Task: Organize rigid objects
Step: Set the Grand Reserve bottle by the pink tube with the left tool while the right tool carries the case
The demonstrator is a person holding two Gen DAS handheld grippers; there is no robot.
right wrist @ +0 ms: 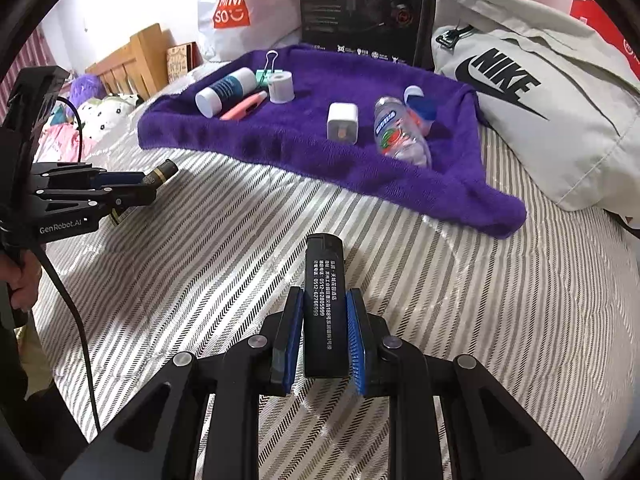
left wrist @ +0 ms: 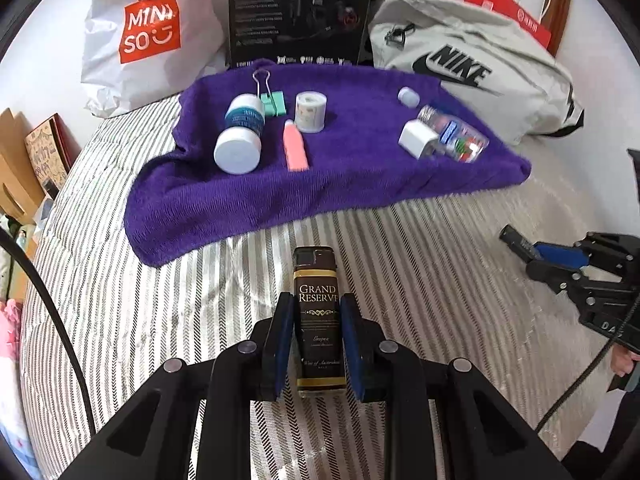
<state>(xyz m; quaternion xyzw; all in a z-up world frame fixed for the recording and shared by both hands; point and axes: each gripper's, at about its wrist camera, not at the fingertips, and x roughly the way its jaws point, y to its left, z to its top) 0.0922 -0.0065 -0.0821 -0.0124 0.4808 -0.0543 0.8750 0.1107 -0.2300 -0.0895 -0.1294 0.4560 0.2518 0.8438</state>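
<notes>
slippage is the main risk here: each claw pinches a slim, smooth lighter only along its lower part, so a tilt or a loosened squeeze could let it slide out onto the striped bed [right wrist: 460, 300]. the left claw [left wrist: 313, 344] is closed on the black-and-gold lighter [left wrist: 318, 312], held above the bed short of the purple towel [left wrist: 360, 184]. the right claw [right wrist: 323, 336] is closed on the plain black lighter [right wrist: 323, 300], likewise above the bed, near the towel's front edge. the towel sits rumpled on soft bedding, so anything set down upright there would likely topple, and a low approach could knock the clear bottle [right wrist: 402, 134] lying on its side or the white charger [right wrist: 342, 122]. no real container holds the goods; the towel serves as one, carrying a white tube [left wrist: 240, 134], a pink pen [left wrist: 295, 146], a tape roll [left wrist: 310, 112] and a green binder clip [left wrist: 272, 98].
</notes>
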